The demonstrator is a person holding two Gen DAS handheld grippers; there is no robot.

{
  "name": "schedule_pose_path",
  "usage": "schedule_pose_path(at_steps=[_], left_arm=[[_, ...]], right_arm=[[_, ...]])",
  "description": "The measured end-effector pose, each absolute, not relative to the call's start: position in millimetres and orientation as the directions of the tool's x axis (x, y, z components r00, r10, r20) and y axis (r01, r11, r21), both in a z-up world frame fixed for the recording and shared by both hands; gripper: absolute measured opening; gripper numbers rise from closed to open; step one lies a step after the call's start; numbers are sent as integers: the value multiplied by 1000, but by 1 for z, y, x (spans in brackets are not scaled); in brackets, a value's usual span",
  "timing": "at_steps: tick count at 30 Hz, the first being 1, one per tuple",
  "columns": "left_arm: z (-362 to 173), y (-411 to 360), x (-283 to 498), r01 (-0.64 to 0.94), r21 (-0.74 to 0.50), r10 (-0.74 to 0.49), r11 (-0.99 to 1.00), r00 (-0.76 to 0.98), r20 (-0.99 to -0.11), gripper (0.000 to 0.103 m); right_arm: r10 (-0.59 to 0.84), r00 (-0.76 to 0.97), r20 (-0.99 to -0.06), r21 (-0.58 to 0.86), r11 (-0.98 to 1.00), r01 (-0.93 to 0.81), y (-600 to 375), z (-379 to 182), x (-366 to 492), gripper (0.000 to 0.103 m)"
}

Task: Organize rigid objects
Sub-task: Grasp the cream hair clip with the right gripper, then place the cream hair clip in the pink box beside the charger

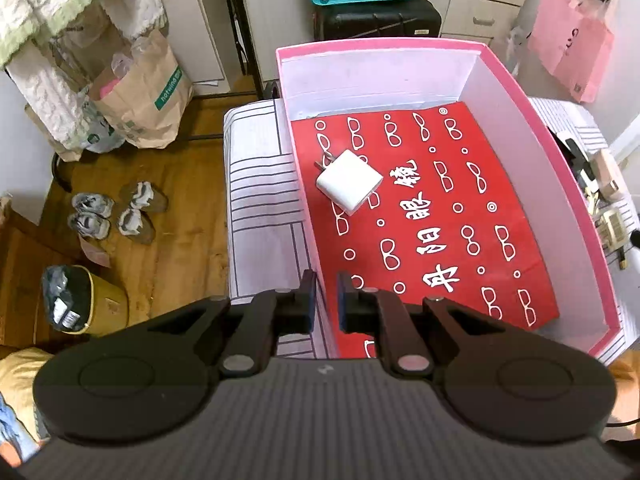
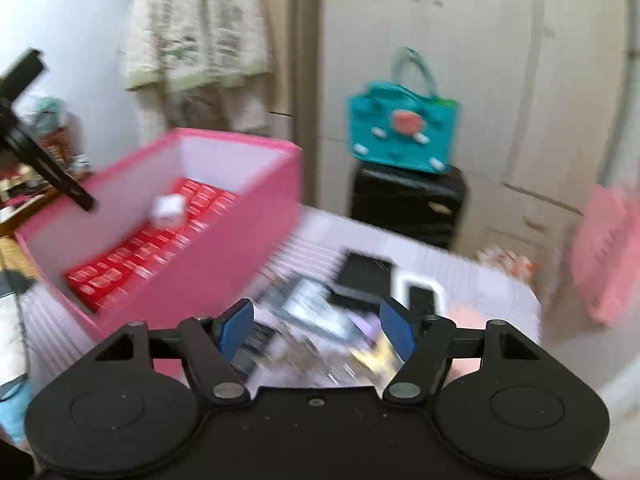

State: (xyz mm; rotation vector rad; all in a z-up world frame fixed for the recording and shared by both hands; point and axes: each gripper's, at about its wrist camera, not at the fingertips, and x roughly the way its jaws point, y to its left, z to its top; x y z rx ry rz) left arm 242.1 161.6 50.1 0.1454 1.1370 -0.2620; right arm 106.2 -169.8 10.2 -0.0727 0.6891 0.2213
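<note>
A pink box with a red patterned floor stands on a white striped table. A white charger plug lies inside it. My left gripper is shut on the box's near left wall, one finger on each side. In the blurred right wrist view the pink box is at the left with the charger inside. My right gripper is open and empty above a pile of several small rigid items on the table.
A teal bag sits on a black suitcase behind the table. Wooden floor, paper bags, shoes and a bin lie left of the table. More small items lie right of the box.
</note>
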Motion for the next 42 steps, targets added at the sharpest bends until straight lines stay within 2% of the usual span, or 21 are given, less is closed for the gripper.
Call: schedule_pose_path(at_steps=[5, 14, 15, 16, 23, 29, 36, 38, 42], left_arm=[[51, 161, 241, 265, -15, -126, 964, 410, -903, 9], [48, 152, 246, 253, 24, -83, 967, 404, -911, 10], [49, 152, 246, 253, 28, -79, 967, 402, -912, 10], [49, 151, 247, 255, 34, -73, 966, 400, -914, 10], [50, 148, 248, 248, 41, -58, 968, 378, -924, 10], [47, 144, 246, 247, 57, -41, 967, 373, -927, 11], [47, 145, 245, 226, 57, -34, 972, 378, -925, 11], [48, 144, 245, 225, 61, -29, 972, 378, -925, 11], [49, 141, 243, 223, 82, -12, 971, 388, -922, 11]], right_arm=[[127, 714, -688, 92, 992, -87, -202, -17, 97, 75], [111, 696, -709, 42, 992, -115, -201, -54, 116, 75], [103, 695, -712, 23, 992, -124, -197, -55, 117, 71], [91, 692, -717, 1, 992, -130, -194, -56, 118, 52], [77, 697, -713, 4, 994, -106, -202, -32, 122, 50], [195, 716, -670, 76, 978, -195, -195, 10, 125, 50], [483, 671, -563, 133, 854, -503, -130, 65, 140, 51], [537, 622, -570, 120, 804, -583, -104, 65, 153, 50], [549, 540, -638, 84, 746, -660, -56, 53, 196, 50]])
